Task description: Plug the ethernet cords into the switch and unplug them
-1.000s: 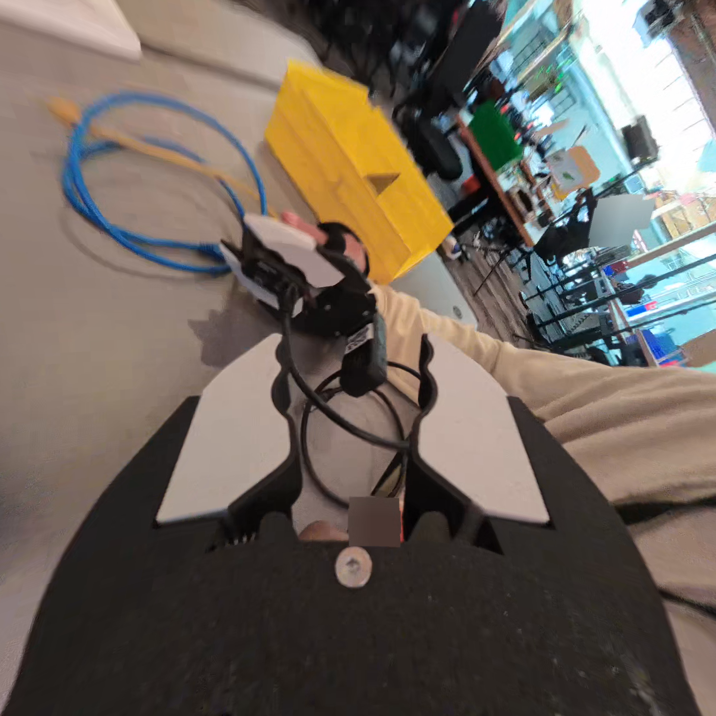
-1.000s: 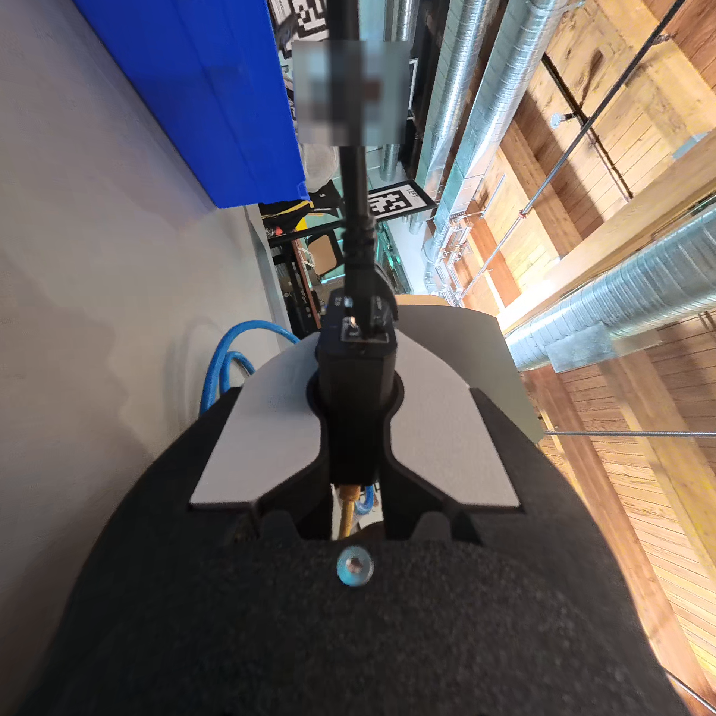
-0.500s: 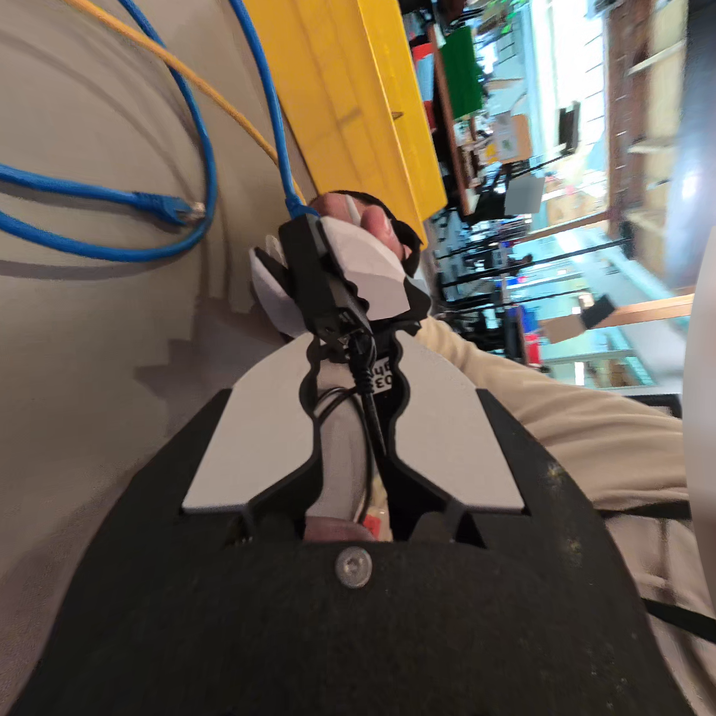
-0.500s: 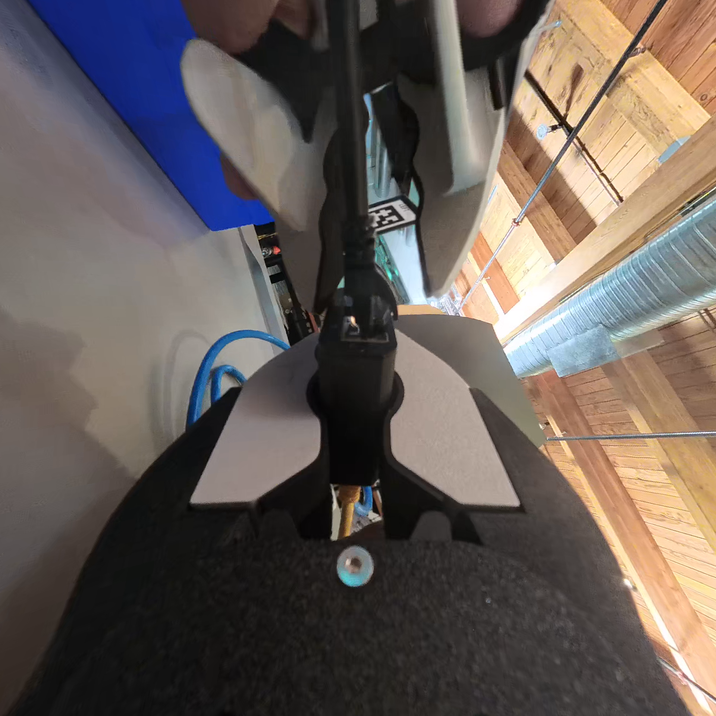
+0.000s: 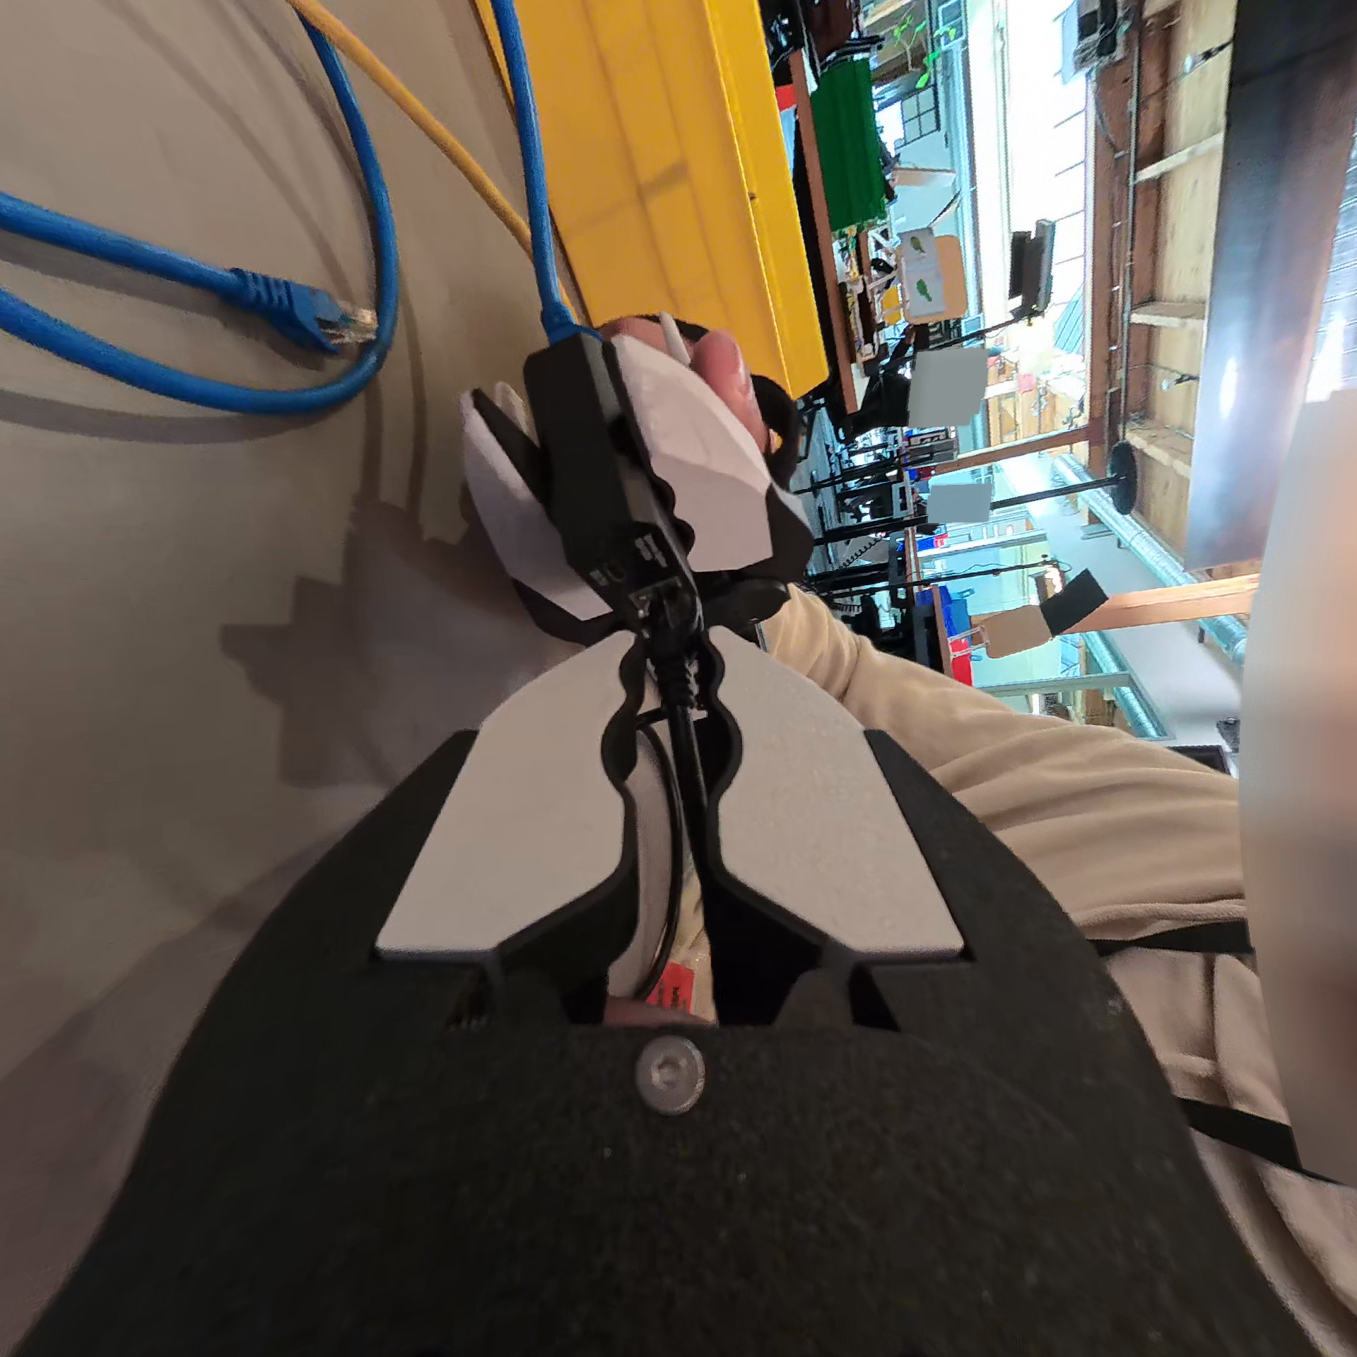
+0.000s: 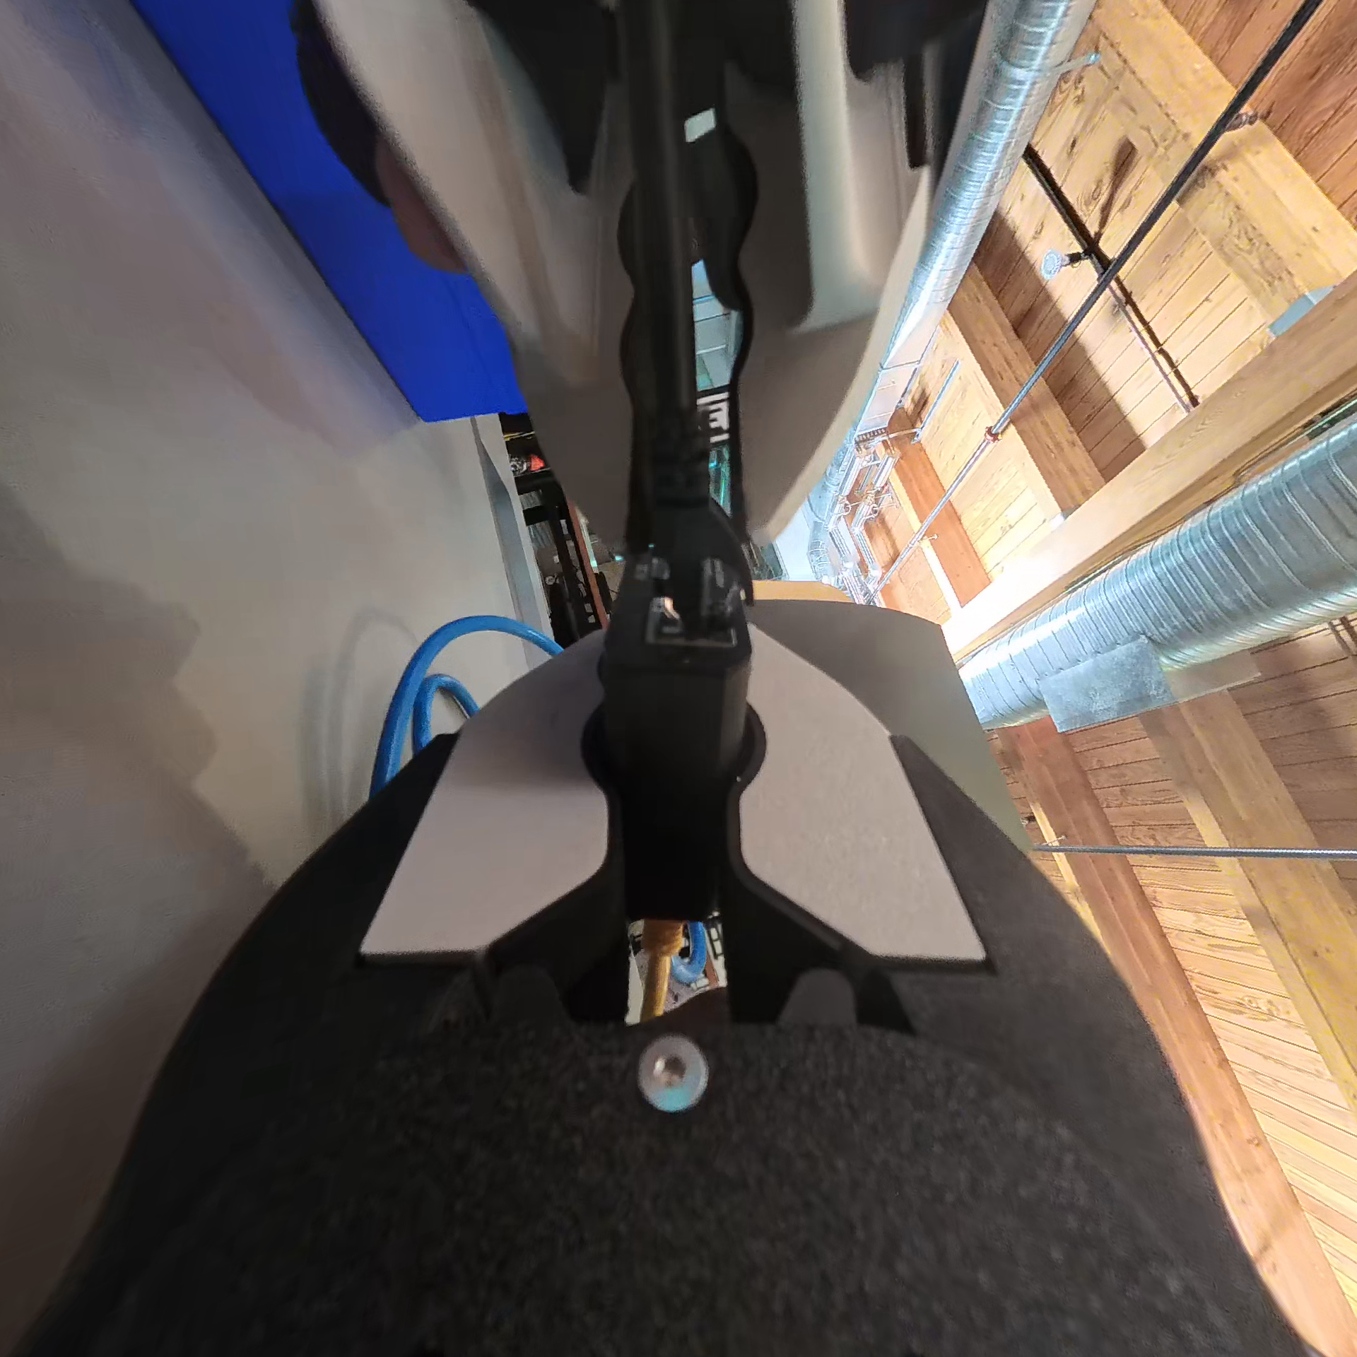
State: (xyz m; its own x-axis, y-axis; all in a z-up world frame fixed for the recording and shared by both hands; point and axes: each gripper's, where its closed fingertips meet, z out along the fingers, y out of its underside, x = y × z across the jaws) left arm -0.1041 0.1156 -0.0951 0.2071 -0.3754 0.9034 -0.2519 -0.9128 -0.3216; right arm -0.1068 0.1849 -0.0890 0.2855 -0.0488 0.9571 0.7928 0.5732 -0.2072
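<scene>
My right gripper (image 6: 675, 661) is shut on a black switch (image 6: 672, 742) and holds it above the grey table. It also shows in the left wrist view (image 5: 624, 470), clamping the switch (image 5: 595, 470). A black ethernet cord (image 6: 664, 308) is plugged into the switch's near end. My left gripper (image 5: 672, 650) is shut on that cord's plug boot (image 5: 672, 653), right at the port. A blue cord (image 5: 532, 183) and a yellow cord (image 5: 440, 139) enter the switch's far end.
A loose blue plug (image 5: 323, 319) lies on the grey table (image 5: 147, 587) amid blue cord loops. A yellow bin (image 5: 661, 147) stands behind the switch and a blue bin (image 6: 330, 220) on the other side. A person's beige sleeve (image 5: 991, 793) is at right. The left gripper's tips are roughly 6 cm from the right gripper's.
My left gripper moved up to the switch and its fingers closed from wide open onto the black cord's plug. My right gripper kept its hold on the switch.
</scene>
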